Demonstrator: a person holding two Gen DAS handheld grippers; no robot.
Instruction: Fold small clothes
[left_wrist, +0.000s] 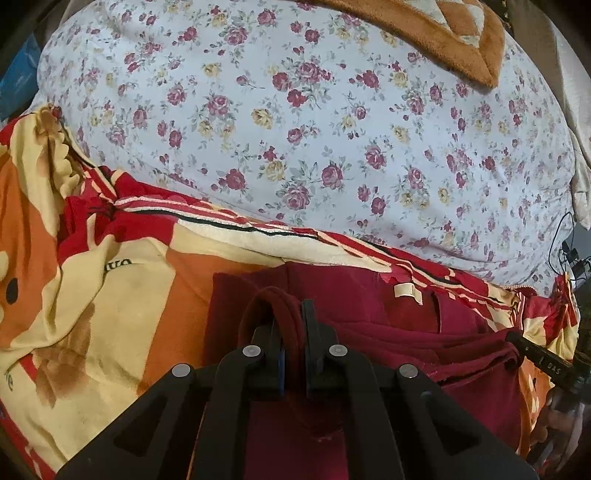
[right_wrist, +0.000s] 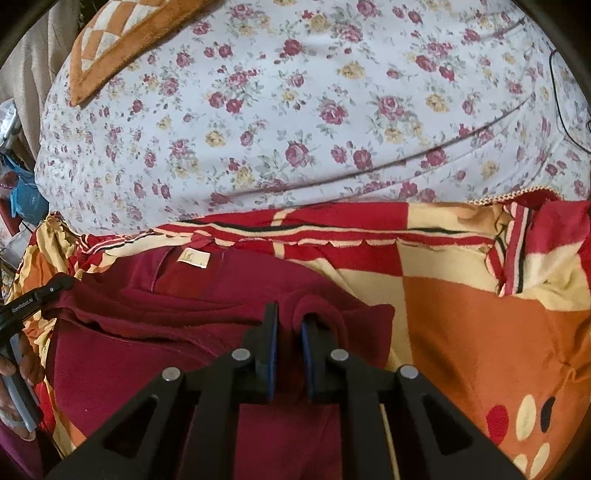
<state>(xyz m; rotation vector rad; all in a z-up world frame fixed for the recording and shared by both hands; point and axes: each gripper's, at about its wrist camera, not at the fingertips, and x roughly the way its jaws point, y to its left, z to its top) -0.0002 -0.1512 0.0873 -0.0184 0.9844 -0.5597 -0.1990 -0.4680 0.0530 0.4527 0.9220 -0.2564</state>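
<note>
A dark maroon garment (left_wrist: 369, 310) lies partly folded on a red, orange and cream blanket (left_wrist: 110, 280), with its white neck label (left_wrist: 408, 291) facing up. My left gripper (left_wrist: 290, 317) is shut on a bunched fold at the garment's left side. In the right wrist view the same garment (right_wrist: 166, 325) fills the lower left, its label (right_wrist: 194, 257) near the top edge. My right gripper (right_wrist: 290, 314) is shut on a rolled fold at the garment's right side. Both grippers point steeply down at the cloth.
Beyond the blanket (right_wrist: 461, 314) stretches a white floral bedsheet (left_wrist: 295, 129), also wide across the right wrist view (right_wrist: 295, 122). A brown checked cushion (left_wrist: 443, 33) lies at its far side. A dark cable (right_wrist: 406, 157) crosses the sheet. More cables (left_wrist: 569, 254) hang at the bed's right edge.
</note>
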